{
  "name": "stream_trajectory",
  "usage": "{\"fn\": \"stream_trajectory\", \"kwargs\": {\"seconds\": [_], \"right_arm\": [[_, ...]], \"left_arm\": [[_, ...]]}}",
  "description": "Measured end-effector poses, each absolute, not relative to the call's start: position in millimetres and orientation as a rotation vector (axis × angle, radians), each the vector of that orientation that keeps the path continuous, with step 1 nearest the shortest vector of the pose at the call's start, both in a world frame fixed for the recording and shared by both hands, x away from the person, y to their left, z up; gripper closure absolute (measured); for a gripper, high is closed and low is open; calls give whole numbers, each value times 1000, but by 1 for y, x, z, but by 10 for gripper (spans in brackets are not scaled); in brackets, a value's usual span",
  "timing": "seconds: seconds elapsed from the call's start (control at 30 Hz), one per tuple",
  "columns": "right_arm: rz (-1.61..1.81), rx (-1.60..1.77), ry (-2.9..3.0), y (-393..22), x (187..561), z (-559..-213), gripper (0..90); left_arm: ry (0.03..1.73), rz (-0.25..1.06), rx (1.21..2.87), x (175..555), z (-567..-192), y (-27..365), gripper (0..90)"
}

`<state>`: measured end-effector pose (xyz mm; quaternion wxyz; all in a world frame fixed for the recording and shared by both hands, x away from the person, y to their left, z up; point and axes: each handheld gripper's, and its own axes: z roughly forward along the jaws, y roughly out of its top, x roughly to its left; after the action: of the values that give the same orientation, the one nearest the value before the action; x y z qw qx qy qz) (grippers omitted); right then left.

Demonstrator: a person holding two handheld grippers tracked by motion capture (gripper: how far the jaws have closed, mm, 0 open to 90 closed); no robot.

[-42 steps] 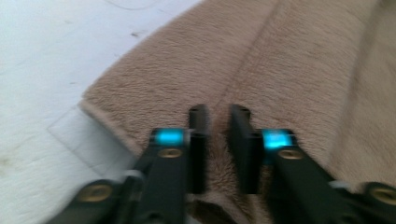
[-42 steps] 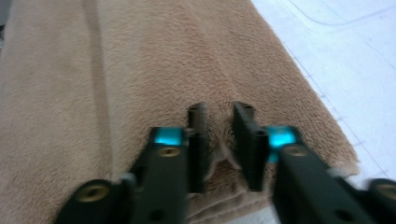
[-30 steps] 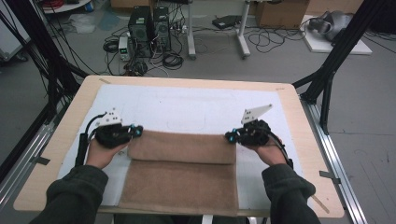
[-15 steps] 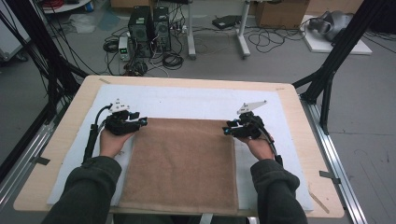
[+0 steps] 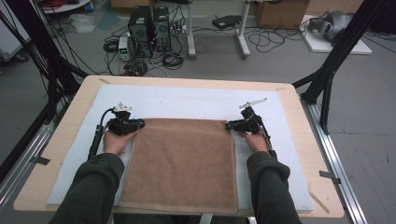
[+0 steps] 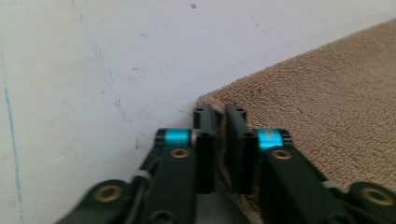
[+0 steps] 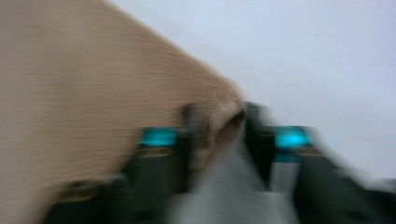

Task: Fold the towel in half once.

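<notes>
— Where is the brown towel (image 5: 182, 163) found?
— Spread flat on the white mat (image 5: 187, 100) of the worktop (image 5: 60, 135).
— And the tongs?
— Its far corners are pinched: left tongs (image 5: 140, 124), right tongs (image 5: 229, 125), jaws just closed. Both corners should be carried level, evenly.

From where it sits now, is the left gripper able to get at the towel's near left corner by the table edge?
Probably yes. The left gripper is clamped on the far left corner of the towel, so it must let go first. Nothing lies on the white mat along that left edge except the person's own forearm.
</notes>
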<state>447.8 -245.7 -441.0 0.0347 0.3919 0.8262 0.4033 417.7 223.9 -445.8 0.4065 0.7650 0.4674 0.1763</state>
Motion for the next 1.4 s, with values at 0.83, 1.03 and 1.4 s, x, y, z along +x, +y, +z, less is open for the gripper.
{"fn": "stream_trajectory", "kwargs": {"seconds": [0.83, 1.03, 1.4], "right_arm": [[1348, 609, 2583, -254, 303, -373, 660], [1182, 509, 2745, -229, 308, -407, 645], [1172, 462, 2736, -224, 308, -416, 862]], "left_arm": [[752, 303, 2009, 276, -414, 256, 612], [735, 303, 2118, 285, -431, 240, 621], [716, 377, 2052, 284, -427, 239, 877]]}}
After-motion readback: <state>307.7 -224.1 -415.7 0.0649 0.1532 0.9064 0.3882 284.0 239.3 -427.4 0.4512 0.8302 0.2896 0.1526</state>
